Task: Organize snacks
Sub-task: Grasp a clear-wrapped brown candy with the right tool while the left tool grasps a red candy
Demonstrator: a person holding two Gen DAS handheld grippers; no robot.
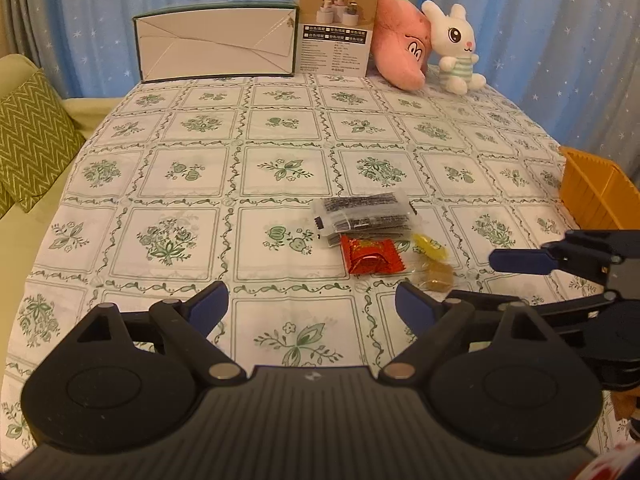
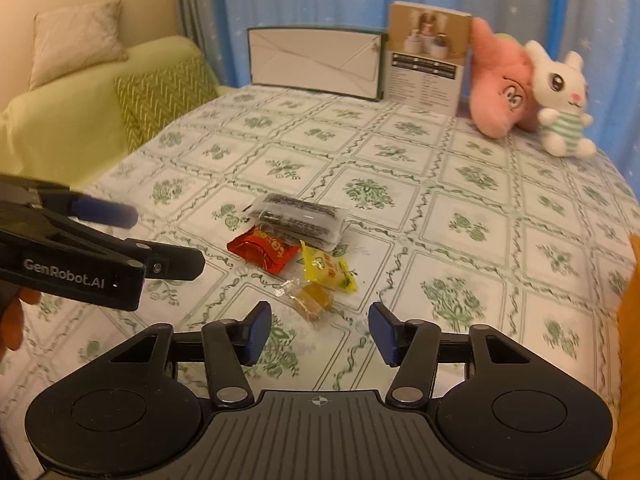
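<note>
**A:** Where are the snacks sitting?

**B:** In a small cluster on the worktop (image 1: 192, 184), which is covered by a green floral checked cloth. Farthest is a clear packet of dark snacks (image 1: 364, 216). Touching its near edge is a red wrapped sweet (image 1: 370, 258), and just right of that a yellow wrapped sweet (image 1: 430, 246). Nearest lies an amber candy in clear wrap (image 1: 438, 276).

**A:** And the tongs?

**B:** The left tongs (image 1: 312, 308) stand wide apart with nothing between the blue pads, over bare cloth just left of the cluster. The right tongs (image 2: 318, 330) are parted less widely, also empty, with the amber candy just beyond the gap and touching neither pad. No snack is gripped.

**A:** Do they show in each other's view?

**B:** Yes. The right tongs come in from the right edge of the left wrist view, one blue pad just right of the amber candy. In the right wrist view the left tongs reach in from the left, with part of a hand (image 2: 12, 320) behind them.

**A:** What else is there?

**B:** An orange bin (image 1: 596, 196) at the right edge. Along the far edge, a long white box (image 1: 216, 44), a tall printed carton (image 1: 336, 24), a pink plush (image 1: 404, 52) and a white rabbit plush (image 1: 456, 48). Blue starred curtains (image 1: 540, 20) hang behind, and a green zigzag cushion (image 1: 28, 140) rests on a sofa (image 2: 60, 120) to the left.
</note>
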